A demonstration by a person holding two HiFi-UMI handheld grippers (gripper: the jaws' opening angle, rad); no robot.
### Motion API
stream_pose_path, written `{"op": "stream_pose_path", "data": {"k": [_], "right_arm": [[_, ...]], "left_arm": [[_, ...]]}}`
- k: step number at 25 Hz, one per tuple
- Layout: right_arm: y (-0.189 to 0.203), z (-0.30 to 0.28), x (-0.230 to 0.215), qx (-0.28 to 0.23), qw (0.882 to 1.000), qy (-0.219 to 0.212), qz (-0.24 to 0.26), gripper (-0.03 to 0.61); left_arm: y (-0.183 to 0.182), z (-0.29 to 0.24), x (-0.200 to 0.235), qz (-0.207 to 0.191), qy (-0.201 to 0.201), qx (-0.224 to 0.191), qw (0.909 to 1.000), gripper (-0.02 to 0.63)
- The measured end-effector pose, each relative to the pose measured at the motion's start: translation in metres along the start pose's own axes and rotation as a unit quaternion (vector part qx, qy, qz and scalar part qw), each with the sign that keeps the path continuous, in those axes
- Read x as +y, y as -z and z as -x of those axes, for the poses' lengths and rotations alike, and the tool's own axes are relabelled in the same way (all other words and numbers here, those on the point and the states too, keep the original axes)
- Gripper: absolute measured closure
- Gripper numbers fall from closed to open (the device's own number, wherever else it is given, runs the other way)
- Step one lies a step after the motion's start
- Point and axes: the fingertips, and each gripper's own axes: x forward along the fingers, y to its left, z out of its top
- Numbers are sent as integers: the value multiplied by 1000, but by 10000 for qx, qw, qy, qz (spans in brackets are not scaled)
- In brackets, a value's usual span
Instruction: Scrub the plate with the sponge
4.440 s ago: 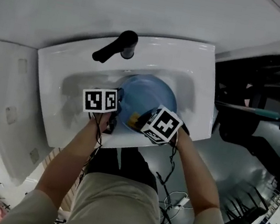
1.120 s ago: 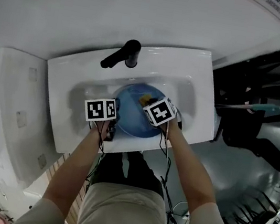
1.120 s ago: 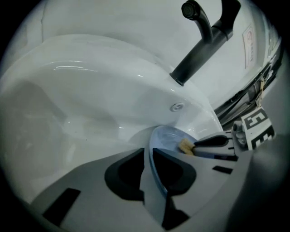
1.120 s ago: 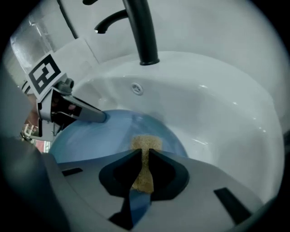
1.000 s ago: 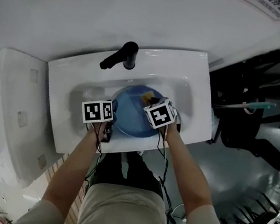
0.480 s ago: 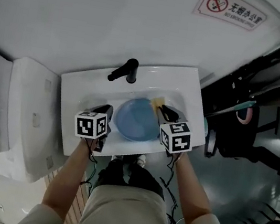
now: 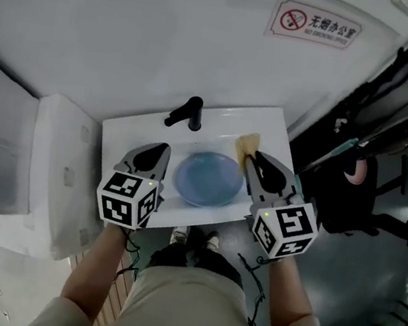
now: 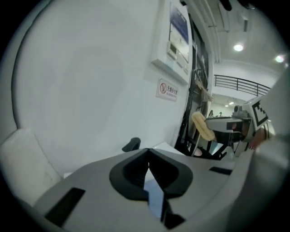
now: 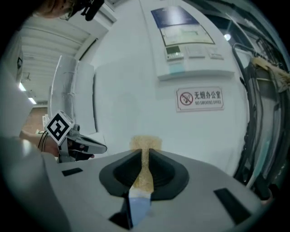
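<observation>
1. The left hand-held gripper [image 7: 164,147] has a pale grey tapered shell with black lining inside the jaws, which have just been closing with nothing between them.
2. The right hand-held gripper [image 7: 255,156] has the same grey shell and black lining.
3. Each carries a white cube [image 7: 126,200] with black square markers and a small green light.
4. Thin black cables [image 7: 250,267] hang beneath the cubes.
5. The person wears a beige short-sleeved shirt [image 7: 187,310].

The sink [image 7: 140,128] is viewed from high above, steeply downward, by the head view. Each gripper view is set close behind its own jaws and aimed nearly level at the white wall [image 8: 90,90]. The no-smoking sign [image 7: 315,23] [image 8: 167,89] [image 9: 200,99] is shared by all three views. The left hand-held gripper [image 9: 103,147] and right hand-held gripper [image 8: 217,123] are each recorded at the edge of the other's view.
</observation>
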Motion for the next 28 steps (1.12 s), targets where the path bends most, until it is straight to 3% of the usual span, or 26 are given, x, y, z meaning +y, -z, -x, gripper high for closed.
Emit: {"op": "stream_pose_path", "data": {"k": [5, 8, 18, 24, 28], "right_arm": [[-42, 43, 20, -446, 9987, -69, 216, 523], [-55, 64, 35, -622, 9975, -93, 314, 523], [-102, 122, 71, -893, 9908, 100, 1014, 522], [-95, 124, 76, -845, 9907, 179, 1056, 522], [-86, 123, 69, -741, 9914, 247, 1048, 522]], "left_arm": [[-59, 44, -24, -367, -39, -897, 9953, 606], [-80, 68, -36, -498, 26, -1203, 9915, 607], [-109, 116, -64, -807, 339, -1681, 9819, 607], [-96, 115, -68, -1094, 279, -1635, 9801, 607], [-93, 114, -71, -1032, 395, -1626, 9805, 607]]}}
